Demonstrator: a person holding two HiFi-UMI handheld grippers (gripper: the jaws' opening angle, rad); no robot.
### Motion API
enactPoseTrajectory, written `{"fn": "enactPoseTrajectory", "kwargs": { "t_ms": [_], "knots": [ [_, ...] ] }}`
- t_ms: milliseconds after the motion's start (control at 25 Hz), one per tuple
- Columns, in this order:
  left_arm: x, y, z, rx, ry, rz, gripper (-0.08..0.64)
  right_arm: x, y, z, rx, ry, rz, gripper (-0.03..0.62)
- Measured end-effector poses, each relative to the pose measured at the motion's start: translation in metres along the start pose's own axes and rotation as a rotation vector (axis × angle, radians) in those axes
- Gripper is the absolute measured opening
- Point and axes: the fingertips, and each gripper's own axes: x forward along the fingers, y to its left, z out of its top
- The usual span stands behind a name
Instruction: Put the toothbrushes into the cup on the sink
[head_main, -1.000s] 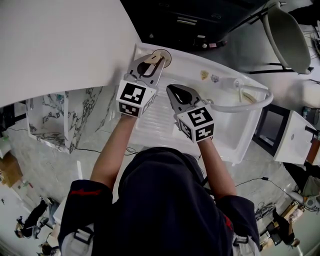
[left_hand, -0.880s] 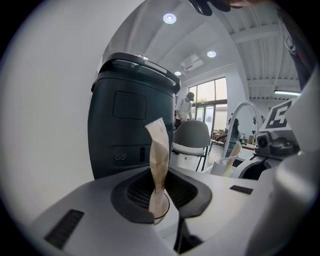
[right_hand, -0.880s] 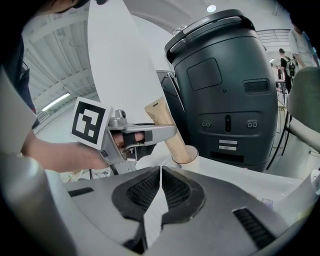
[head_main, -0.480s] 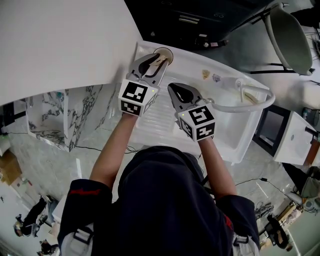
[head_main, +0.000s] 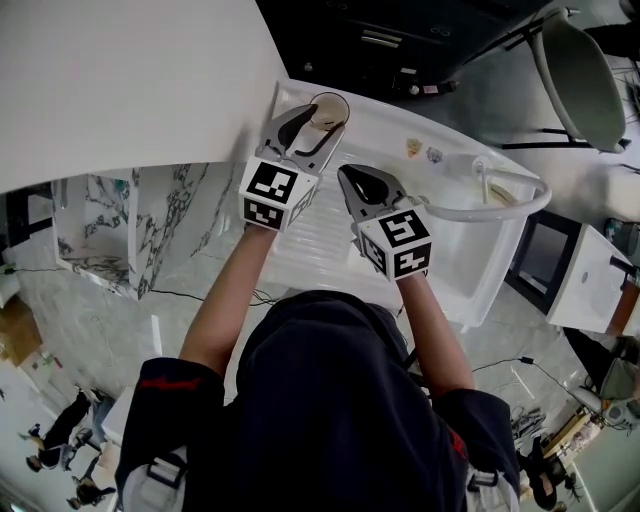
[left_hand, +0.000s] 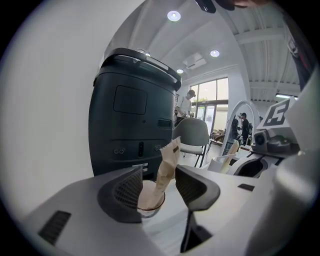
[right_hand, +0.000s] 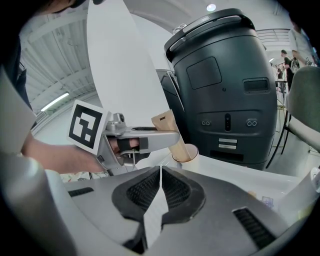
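As you looked down in the head view, your left gripper (head_main: 318, 122) reached over the cup (head_main: 330, 103) at the far corner of the sink (head_main: 330, 240). Your right gripper (head_main: 350, 178) hung above the sink just beside it. In the left gripper view, the jaws had just been opening and stood released. The paper-wrapped toothbrush (left_hand: 167, 162) leaned in the cup between them, gripped by neither pad. In the right gripper view, the jaws were clenched together.
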Motion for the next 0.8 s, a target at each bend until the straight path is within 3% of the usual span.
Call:
{"fn": "enactPoseTrajectory", "kwargs": {
  "t_ms": [800],
  "knots": [
    [-0.037,-0.011,-0.007,-0.009,0.000,0.029,0.199,-0.007,0.020,0.006,-0.049,-0.015,0.026,0.038]
  ]
}}
